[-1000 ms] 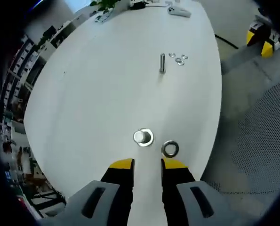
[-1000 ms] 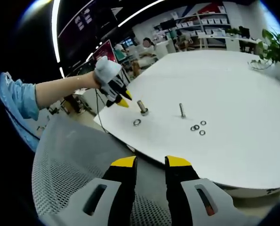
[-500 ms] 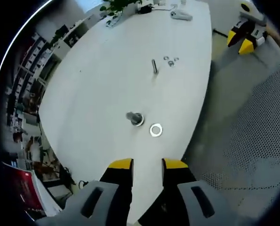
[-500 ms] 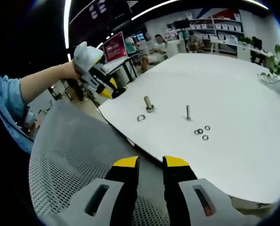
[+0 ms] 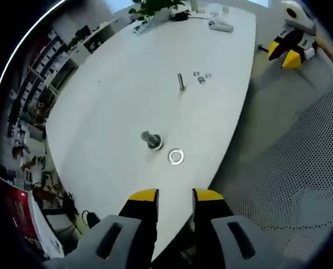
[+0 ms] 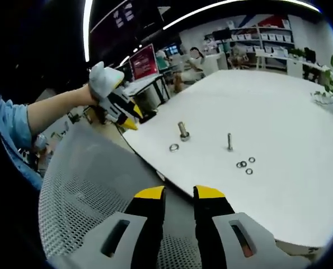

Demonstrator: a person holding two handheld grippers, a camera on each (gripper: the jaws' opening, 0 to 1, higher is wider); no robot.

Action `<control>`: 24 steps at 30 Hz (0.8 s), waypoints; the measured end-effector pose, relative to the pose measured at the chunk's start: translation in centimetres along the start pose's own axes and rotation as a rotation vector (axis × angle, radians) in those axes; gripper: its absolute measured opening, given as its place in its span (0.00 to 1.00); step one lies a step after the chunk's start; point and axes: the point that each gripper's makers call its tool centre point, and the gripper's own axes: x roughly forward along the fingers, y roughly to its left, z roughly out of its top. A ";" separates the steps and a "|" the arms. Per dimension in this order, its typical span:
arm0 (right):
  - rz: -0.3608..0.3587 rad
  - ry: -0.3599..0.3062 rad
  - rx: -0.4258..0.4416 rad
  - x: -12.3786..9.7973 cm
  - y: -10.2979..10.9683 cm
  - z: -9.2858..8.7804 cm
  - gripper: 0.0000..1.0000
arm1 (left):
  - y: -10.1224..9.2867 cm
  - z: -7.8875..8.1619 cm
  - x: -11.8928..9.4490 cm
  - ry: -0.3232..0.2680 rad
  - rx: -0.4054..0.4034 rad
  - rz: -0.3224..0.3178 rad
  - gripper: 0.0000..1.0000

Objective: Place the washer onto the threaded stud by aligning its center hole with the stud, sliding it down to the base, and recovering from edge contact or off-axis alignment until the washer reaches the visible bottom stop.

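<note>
Washer [image 5: 176,156]: flat on white table [image 5: 116,84], frame centre, just beside thick threaded stud [image 5: 151,139]. Thin stud [image 5: 181,82] and three small washers [image 5: 201,77] above, well apart. Left gripper [image 5: 174,195]: jaws slightly parted, empty. Right gripper [image 6: 179,192]: likewise, over mesh chair [image 6: 93,196].

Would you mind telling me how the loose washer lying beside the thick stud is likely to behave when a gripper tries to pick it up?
The washer looks like a thin metal ring lying flat on the smooth white table, so it will probably be stiff but hard to get jaws under. It may skid if pushed. On edge, its round shape would likely let it roll.
</note>
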 end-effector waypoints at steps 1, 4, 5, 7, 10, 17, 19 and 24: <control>-0.002 0.016 0.012 0.0 -0.1 -0.3 0.23 | 0.2 0.1 0.0 -0.012 -0.006 -0.011 0.22; -0.003 0.012 0.031 0.0 -0.1 -0.3 0.23 | 1.1 0.2 -0.1 -0.026 -0.005 -0.029 0.22; 0.000 0.007 0.020 0.0 0.0 -0.2 0.23 | 1.5 0.3 -0.1 -0.039 -0.007 -0.030 0.22; 0.012 -0.022 0.010 -0.1 0.2 0.2 0.23 | 2.3 0.4 0.0 -0.048 -0.008 -0.042 0.22; -0.008 0.041 0.025 0.1 -0.1 -0.7 0.23 | 3.2 0.5 0.4 -0.047 0.012 -0.057 0.22; -0.012 0.058 0.064 0.1 -0.3 -1.1 0.23 | 5.1 1.9 2.2 -0.107 0.043 -0.100 0.22; -0.015 0.050 0.063 0.1 -0.3 -1.0 0.23 | 5.5 2.1 2.6 -0.112 0.058 -0.104 0.22; -0.090 -0.026 0.104 -0.3 -1.7 -0.1 0.23 | 5.6 2.7 4.4 -0.121 0.082 -0.142 0.22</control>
